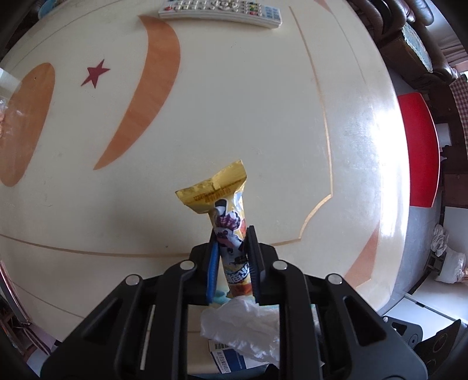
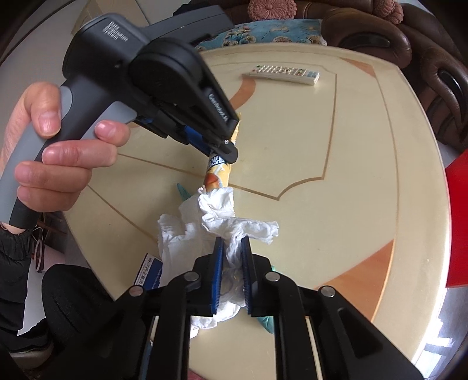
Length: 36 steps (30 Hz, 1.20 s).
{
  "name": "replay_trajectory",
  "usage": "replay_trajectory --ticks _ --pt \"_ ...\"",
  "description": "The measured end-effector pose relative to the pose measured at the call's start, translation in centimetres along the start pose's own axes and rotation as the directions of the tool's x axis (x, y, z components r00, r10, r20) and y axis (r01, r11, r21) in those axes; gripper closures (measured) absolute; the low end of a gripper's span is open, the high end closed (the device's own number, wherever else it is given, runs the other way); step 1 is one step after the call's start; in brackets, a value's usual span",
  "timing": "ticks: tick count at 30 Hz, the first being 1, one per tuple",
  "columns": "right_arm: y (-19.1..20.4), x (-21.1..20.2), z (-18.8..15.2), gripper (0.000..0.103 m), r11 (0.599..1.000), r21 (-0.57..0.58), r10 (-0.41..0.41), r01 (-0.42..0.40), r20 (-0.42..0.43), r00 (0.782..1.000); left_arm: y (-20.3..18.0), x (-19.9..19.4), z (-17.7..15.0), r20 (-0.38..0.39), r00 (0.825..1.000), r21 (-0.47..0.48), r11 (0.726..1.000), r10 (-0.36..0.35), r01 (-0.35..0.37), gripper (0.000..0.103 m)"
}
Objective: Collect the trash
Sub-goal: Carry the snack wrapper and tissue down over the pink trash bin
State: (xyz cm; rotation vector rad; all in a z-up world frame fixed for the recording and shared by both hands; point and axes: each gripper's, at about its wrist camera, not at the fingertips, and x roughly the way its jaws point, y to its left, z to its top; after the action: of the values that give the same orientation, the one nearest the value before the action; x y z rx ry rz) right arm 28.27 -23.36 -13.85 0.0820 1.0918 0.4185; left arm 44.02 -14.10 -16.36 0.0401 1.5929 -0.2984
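**Two claws, two bits of trash**

We see a yellow snack wrapper (image 1: pixel 231 233) pinched tight in the left claw (image 1: pixel 232 248), sticking out past its tips. The white tissue (image 2: pixel 231 231) sits squeezed in the right claw (image 2: pixel 232 257), just below the wrapper. Both hang over the round table (image 1: pixel 263 117). A remote (image 1: pixel 222 10) lies far ahead.
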Motion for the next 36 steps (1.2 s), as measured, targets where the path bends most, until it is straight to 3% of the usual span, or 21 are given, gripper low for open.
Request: replay_trajectory --ticks 14,18,28,36 --pt "2.4 -4.2 -0.1 0.090 0.998 0.008 -0.064 0.064 0.064 0.996 0.2 -4.8 -4.2 0.135 0.991 0.040 0.999 -0.009 0.004 0.085" --pt "3.3 -5.8 0.0 0.090 0.997 0.011 -0.077 0.077 0.092 0.993 1.1 -8.4 -5.1 0.180 0.984 0.036 0.999 -0.011 0.005 0.085" --pt "6.2 -11.3 -0.8 0.090 0.994 0.014 -0.113 0.113 0.173 0.978 2.4 -12.9 -12.5 0.279 0.960 0.095 0.995 -0.011 -0.016 0.085" --pt "9.2 -16.0 -4.0 0.090 0.989 0.015 -0.145 0.145 0.218 0.965 0.8 -15.6 -20.5 0.364 0.931 0.200 0.978 -0.015 -0.062 0.085"
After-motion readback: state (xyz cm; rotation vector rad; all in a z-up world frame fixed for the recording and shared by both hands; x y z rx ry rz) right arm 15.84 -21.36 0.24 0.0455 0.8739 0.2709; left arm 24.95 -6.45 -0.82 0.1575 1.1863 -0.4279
